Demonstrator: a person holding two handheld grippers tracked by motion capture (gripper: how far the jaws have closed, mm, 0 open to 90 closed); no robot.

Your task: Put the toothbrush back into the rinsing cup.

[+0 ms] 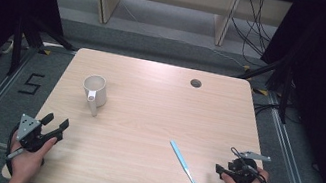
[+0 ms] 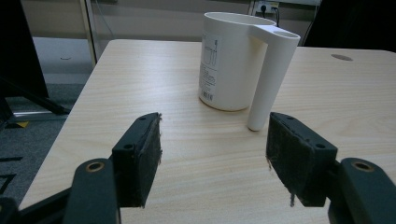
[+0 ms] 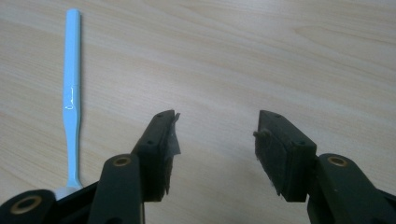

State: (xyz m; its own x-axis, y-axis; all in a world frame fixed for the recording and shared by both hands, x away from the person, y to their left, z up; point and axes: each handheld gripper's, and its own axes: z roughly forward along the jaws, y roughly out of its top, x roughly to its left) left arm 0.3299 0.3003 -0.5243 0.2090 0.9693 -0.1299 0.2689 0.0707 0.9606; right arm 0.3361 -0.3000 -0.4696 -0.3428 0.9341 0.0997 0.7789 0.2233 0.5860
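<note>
A white mug (image 1: 95, 90) with a long straight handle (image 1: 93, 105) stands upright on the left half of the wooden table (image 1: 147, 109). In the left gripper view the mug (image 2: 229, 60) is just ahead, its handle (image 2: 271, 79) turned towards me. My left gripper (image 1: 56, 126) (image 2: 215, 126) rests open and empty at the front left corner, short of the mug. A light blue toothbrush (image 1: 184, 165) (image 3: 71, 93) lies flat near the front right. My right gripper (image 1: 225, 159) (image 3: 217, 119) is open beside it, over bare wood.
A round cable hole (image 1: 196, 83) sits near the table's far edge. Beyond the table stand pale shelf legs (image 1: 106, 0) and loose cables (image 1: 257, 32). A black "5" marks the floor (image 1: 31, 83) at the left. Black stands flank both sides.
</note>
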